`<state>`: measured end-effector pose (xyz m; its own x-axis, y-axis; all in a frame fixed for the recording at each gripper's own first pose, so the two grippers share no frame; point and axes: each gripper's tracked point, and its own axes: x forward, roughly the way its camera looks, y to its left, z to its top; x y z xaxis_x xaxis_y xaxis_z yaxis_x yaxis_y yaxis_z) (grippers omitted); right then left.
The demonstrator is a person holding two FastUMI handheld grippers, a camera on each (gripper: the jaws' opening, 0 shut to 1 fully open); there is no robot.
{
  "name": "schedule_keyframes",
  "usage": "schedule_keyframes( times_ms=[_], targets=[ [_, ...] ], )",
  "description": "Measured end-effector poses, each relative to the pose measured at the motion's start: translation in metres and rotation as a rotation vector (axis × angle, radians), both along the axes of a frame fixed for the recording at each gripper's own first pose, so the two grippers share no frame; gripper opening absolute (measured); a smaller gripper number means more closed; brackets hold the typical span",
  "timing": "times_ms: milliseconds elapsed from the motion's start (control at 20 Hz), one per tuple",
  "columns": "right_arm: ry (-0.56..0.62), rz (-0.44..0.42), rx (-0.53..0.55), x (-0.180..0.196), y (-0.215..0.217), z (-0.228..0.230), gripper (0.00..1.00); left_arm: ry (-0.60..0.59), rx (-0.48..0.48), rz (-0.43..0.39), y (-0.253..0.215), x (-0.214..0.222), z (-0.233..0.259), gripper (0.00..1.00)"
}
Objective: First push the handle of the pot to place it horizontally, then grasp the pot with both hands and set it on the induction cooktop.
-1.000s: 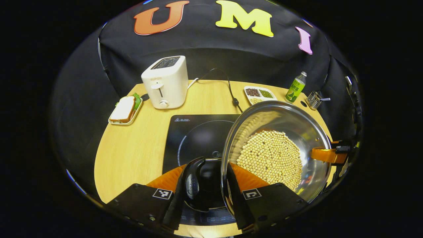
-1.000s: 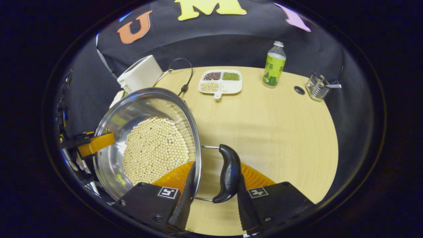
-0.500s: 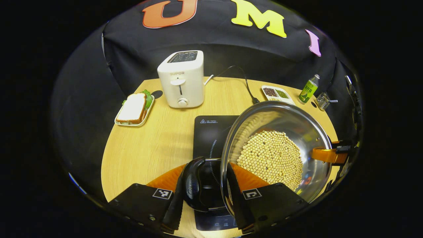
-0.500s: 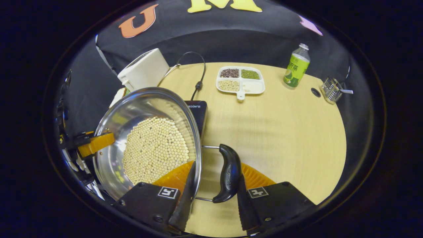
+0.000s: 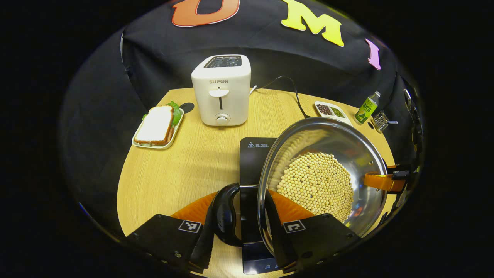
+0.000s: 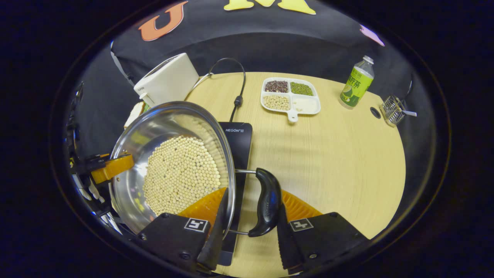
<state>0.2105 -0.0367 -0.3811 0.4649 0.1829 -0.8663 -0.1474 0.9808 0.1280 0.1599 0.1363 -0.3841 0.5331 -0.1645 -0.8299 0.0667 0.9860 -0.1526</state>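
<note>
The steel pot (image 5: 332, 141), with pale beans (image 5: 314, 185) covering its bottom, hangs between my two grippers. My left gripper (image 5: 239, 216) is shut on the pot's black left handle (image 5: 225, 214) and rim. My right gripper (image 6: 251, 210) is shut on the black right handle (image 6: 266, 200) and rim of the pot (image 6: 154, 127). Both handles lie level. The black induction cooktop (image 5: 252, 154) lies under the pot's left half and in the right gripper view the cooktop (image 6: 238, 141) pokes out past the rim. Across the bowl each view shows the other gripper: the right one (image 5: 382, 180) and the left one (image 6: 112, 166).
A white toaster (image 5: 222, 90) stands behind the cooktop, its cord (image 6: 237, 100) running over the table. A sandwich on a tray (image 5: 156, 125) lies far left. A divided dish of grains (image 6: 291, 98), a green bottle (image 6: 356, 83) and a wire basket (image 6: 393, 110) sit at the back right.
Both grippers have carried the pot leftward across the table. The cooktop now lies further under the pot and shows past the rim in the right gripper view. The grips are unchanged.
</note>
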Motion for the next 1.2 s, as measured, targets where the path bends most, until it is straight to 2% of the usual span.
schedule_keyframes(
  times_ms=[400, 850, 1100, 1150, 1200],
  targets=[
    [-0.029, -0.022, 0.006, -0.0026, 0.0004, -0.0016, 0.61, -0.041, -0.011, -0.040, -0.0030, 0.0062, -0.0007, 0.62],
    [-0.061, -0.033, 0.011, -0.0038, 0.0015, 0.0004, 0.61, -0.059, -0.010, -0.044, -0.0017, 0.0056, -0.0003, 0.62],
    [-0.073, -0.022, 0.000, -0.0031, 0.0005, 0.0003, 0.65, -0.059, -0.013, -0.042, -0.0016, 0.0069, -0.0005, 0.63],
    [-0.078, -0.021, 0.003, -0.0030, 0.0018, 0.0008, 0.67, -0.058, -0.012, -0.044, -0.0012, 0.0047, -0.0001, 0.54],
    [-0.085, -0.020, 0.005, -0.0022, 0.0010, 0.0009, 0.67, -0.051, -0.017, -0.050, -0.0033, 0.0030, -0.0013, 0.66]
  ],
)
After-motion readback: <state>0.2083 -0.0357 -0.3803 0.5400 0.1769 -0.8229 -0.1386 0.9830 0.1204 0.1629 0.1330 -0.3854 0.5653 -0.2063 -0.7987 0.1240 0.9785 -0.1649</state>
